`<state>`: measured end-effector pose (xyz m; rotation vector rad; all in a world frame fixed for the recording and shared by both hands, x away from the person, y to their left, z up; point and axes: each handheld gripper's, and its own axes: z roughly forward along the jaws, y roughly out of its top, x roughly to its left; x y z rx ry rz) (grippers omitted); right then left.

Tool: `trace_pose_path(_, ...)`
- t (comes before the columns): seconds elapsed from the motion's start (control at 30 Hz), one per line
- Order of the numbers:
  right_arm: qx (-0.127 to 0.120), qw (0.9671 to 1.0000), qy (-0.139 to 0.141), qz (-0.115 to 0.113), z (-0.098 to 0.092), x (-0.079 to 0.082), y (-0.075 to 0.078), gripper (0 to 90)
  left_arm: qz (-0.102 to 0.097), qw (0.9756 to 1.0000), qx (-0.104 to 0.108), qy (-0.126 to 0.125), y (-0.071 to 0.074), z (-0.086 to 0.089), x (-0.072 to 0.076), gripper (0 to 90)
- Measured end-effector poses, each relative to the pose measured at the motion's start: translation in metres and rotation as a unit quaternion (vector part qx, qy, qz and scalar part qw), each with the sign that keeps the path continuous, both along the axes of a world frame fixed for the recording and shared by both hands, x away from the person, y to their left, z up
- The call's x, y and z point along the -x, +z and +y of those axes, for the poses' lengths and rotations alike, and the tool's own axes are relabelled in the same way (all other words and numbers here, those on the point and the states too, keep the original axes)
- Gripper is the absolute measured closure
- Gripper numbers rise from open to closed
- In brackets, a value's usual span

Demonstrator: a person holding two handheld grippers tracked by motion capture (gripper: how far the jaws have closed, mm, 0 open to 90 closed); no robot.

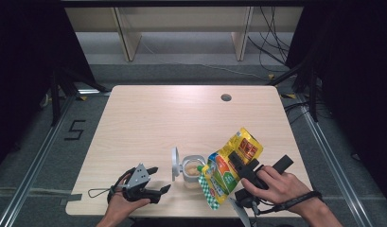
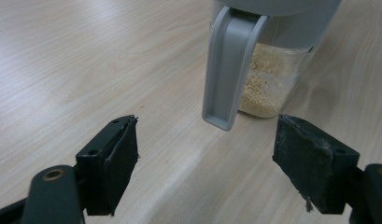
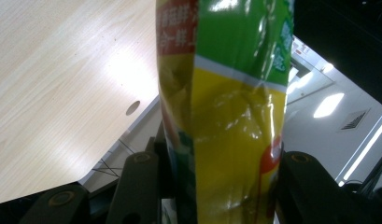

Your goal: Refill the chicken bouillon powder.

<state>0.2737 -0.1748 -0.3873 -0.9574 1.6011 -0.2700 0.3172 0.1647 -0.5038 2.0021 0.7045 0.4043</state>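
A clear jar (image 1: 193, 171) with pale grains inside stands near the table's front edge, its grey lid (image 1: 174, 163) flipped open to the left. My right gripper (image 1: 238, 164) is shut on a yellow-green spouted pouch (image 1: 229, 165), tilted so the spout end (image 1: 203, 169) hangs over the jar's mouth. In the right gripper view the pouch (image 3: 226, 116) sits between both jaws. My left gripper (image 1: 160, 180) rests open on the table left of the jar. In the left gripper view its gripper (image 2: 207, 163) has nothing between the pads, and the jar (image 2: 268, 84) and its lid latch (image 2: 228, 70) stand just ahead.
The light wooden table (image 1: 172, 118) has a round cable hole (image 1: 226, 98) at the back right. Dark curtains and metal rails flank both sides. Wooden furniture legs and cables lie beyond the far edge.
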Motion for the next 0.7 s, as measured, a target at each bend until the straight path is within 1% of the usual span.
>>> trace_pose_path(0.03,-0.008,0.9999,-0.009,0.005,-0.0005,0.0007,-0.0012,63.8,-0.002,1.0,0.0,0.0,-0.0001,-0.0001,0.0,21.5)
trace_pose_path(0.13,-0.01,0.9999,-0.009,0.003,-0.001,0.0005,-0.0014,63.8,-0.001,1.0,-0.002,0.002,0.0002,-0.0001,0.0003,21.5)
trace_pose_path(0.27,-0.01,0.9999,-0.01,0.004,-0.0006,0.0006,-0.0012,63.9,-0.002,1.0,-0.002,0.001,0.0001,-0.0001,0.0001,21.5)
trace_pose_path(0.37,-0.009,0.9999,-0.009,0.003,-0.0005,0.0005,-0.0012,63.9,0.0,1.0,0.004,-0.001,-0.0002,-0.0007,0.0001,21.5)
trace_pose_path(0.4,-0.009,0.9999,-0.01,0.005,-0.0007,0.0004,-0.0012,64.0,-0.001,1.0,-0.002,0.002,0.0003,0.0,0.0003,21.5)
trace_pose_path(0.47,-0.009,0.9999,-0.01,0.004,-0.0008,0.0003,-0.0012,63.9,-0.001,1.0,0.0,0.001,0.0001,-0.0001,0.0002,21.5)
trace_pose_path(0.5,0.002,1.0,0.0,0.002,-0.0002,-0.0012,-0.0004,63.9,-0.001,1.0,-0.003,0.001,0.0004,0.0,0.0003,21.6)
trace_pose_path(0.6,0.0,1.0,-0.003,0.004,-0.0003,-0.0015,-0.0006,63.9,-0.002,1.0,-0.002,0.002,0.0004,-0.0001,0.0003,21.5)
trace_pose_path(0.63,0.0,1.0,-0.005,0.007,-0.0002,-0.0022,-0.001,63.9,-0.001,1.0,0.001,0.001,0.0002,-0.0006,0.0005,21.5)
trace_pose_path(0.7,0.0,1.0,-0.004,0.009,-0.0005,-0.0026,-0.0012,63.9,-0.002,1.0,-0.002,0.001,0.0003,-0.0002,0.0002,21.5)
